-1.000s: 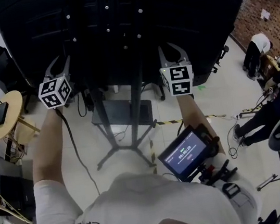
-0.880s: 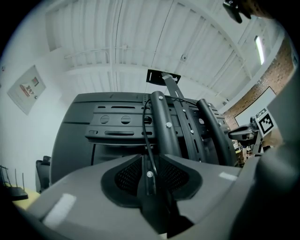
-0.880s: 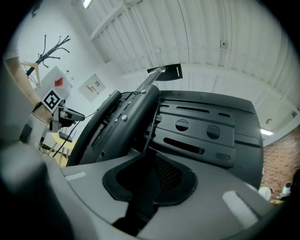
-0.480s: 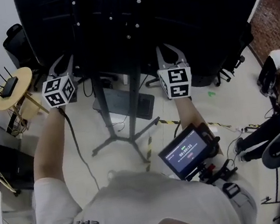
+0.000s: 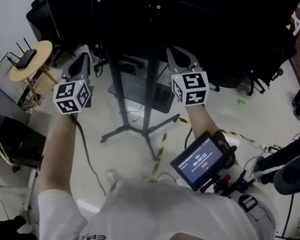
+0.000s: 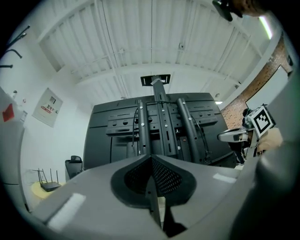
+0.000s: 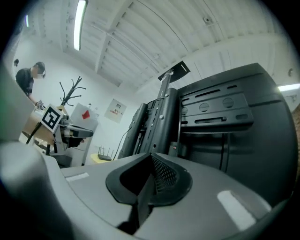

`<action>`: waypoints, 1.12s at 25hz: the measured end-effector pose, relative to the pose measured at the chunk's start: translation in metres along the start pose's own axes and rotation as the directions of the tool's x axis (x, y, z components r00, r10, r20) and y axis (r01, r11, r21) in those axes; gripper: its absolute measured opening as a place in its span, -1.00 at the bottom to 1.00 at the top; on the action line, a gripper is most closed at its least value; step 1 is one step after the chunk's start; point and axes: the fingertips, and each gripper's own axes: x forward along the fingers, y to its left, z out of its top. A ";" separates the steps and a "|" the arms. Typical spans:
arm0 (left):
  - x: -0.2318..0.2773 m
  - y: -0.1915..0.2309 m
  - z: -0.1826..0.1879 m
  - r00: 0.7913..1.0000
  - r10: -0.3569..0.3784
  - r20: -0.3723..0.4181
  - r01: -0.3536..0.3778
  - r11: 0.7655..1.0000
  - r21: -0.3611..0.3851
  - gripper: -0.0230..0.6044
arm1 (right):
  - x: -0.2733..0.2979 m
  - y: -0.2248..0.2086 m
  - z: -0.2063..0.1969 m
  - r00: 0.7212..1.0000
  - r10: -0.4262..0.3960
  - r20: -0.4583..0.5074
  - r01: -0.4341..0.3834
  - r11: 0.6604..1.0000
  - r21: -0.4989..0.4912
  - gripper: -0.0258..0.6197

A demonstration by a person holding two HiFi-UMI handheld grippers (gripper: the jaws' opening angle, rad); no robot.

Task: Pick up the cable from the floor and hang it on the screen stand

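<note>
The screen stand (image 5: 139, 125) stands ahead of me, its black screen (image 5: 207, 17) seen from the back. Its pole and mount rails (image 6: 159, 126) fill the left gripper view, with a thin black cable (image 6: 136, 124) running down them. A dark cable (image 5: 188, 137) lies on the floor near the stand's legs. My left gripper (image 5: 80, 62) is left of the pole; its jaws (image 6: 151, 158) have just been closing and now meet, shut, with nothing between them. My right gripper (image 5: 180, 54) is right of the pole, its jaws (image 7: 151, 157) shut and empty.
A round wooden table (image 5: 30, 56) with a router stands far left, an office chair (image 5: 42, 6) behind it. Yellow-black tape (image 5: 160, 146) lies on the floor. A small monitor (image 5: 202, 162) hangs at my chest. A person (image 7: 28, 77) stands beyond a coat stand (image 7: 70, 93).
The left gripper's fingers, spread apart earlier, are now together. Both grippers sit lower and nearer the stand's pole. The stand and screen have slid right in the head view.
</note>
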 end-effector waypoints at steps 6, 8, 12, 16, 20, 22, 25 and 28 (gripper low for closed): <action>-0.049 -0.011 -0.004 1.000 0.005 -0.015 -0.005 1.000 -0.022 -0.92 | -0.012 0.052 -0.004 0.996 0.093 0.006 -0.093 0.994 0.061 -0.88; -0.064 -0.012 -0.005 1.000 -0.002 -0.020 0.002 0.999 -0.036 -0.92 | -0.018 0.072 0.000 0.993 0.118 0.012 -0.118 0.990 0.074 -0.88; -0.098 -0.013 -0.007 0.999 -0.022 -0.029 0.020 0.998 -0.060 -0.92 | -0.031 0.113 0.007 0.989 0.148 0.014 -0.149 0.985 0.086 -0.88; -0.137 -0.009 -0.008 0.999 -0.035 -0.036 0.031 0.995 -0.094 -0.92 | -0.048 0.155 0.013 0.986 0.169 0.000 -0.168 0.978 0.122 -0.88; -0.171 -0.005 -0.009 0.998 -0.051 -0.042 0.045 0.992 -0.120 -0.92 | -0.068 0.194 0.012 0.982 0.188 -0.023 -0.182 0.972 0.150 -0.88; -0.186 -0.009 -0.010 0.998 -0.054 -0.043 0.048 0.990 -0.130 -0.92 | -0.083 0.206 0.011 0.979 0.199 -0.030 -0.193 0.969 0.152 -0.88; -0.201 -0.018 -0.011 0.997 -0.059 -0.049 0.052 0.988 -0.145 -0.92 | -0.100 0.215 0.011 0.977 0.211 -0.035 -0.203 0.966 0.159 -0.88; -0.212 -0.025 -0.015 0.997 -0.054 -0.061 0.045 0.988 -0.147 -0.92 | -0.113 0.219 0.007 0.973 0.227 -0.043 -0.216 0.961 0.174 -0.88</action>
